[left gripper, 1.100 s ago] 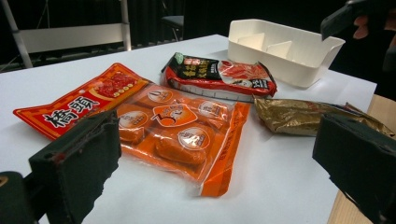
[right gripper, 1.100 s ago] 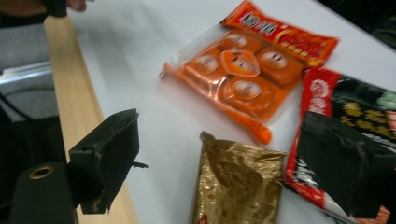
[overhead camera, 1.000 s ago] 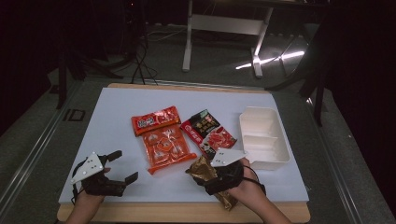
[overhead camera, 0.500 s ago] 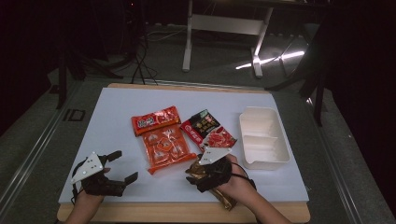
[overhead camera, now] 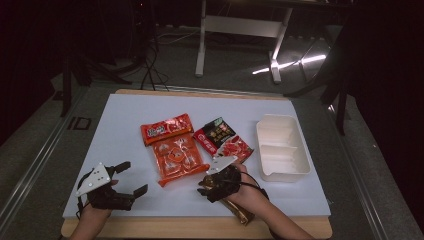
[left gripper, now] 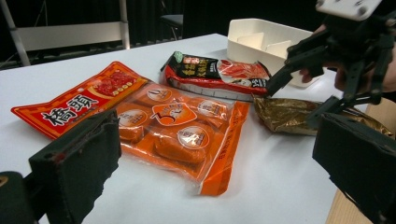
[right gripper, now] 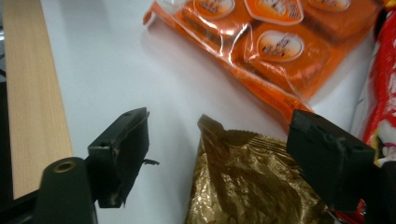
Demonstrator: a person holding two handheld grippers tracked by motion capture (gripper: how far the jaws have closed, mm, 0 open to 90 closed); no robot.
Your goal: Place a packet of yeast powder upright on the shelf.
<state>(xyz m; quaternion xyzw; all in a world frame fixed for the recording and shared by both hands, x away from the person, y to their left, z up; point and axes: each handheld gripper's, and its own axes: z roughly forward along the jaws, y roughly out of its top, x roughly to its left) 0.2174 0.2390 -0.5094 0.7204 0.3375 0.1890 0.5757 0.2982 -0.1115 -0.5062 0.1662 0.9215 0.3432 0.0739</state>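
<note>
Gold foil packet (right gripper: 252,186) lies at the worktop's (overhead camera: 125,130) near edge, between the right gripper's (right gripper: 217,158) released, just-narrowing jaws. Lower squarely over its crimped end before clenching, staying clear of the orange snack pack (right gripper: 280,51) beyond. Left gripper (overhead camera: 127,180) idles, released.

Room was dark all round; only the white table top (overhead camera: 125,130) was lit, evenly, from overhead. Bright streak of light on the floor behind, by the desk legs (overhead camera: 202,40). High view soft, grainy, low contrast. Gripper views sharper at mid-distance, w/ near black jaws blurred. Glare spots on the orange pack (left gripper: 180,133) & the gold foil packet (right gripper: 247,182); soft shadows under both.
</note>
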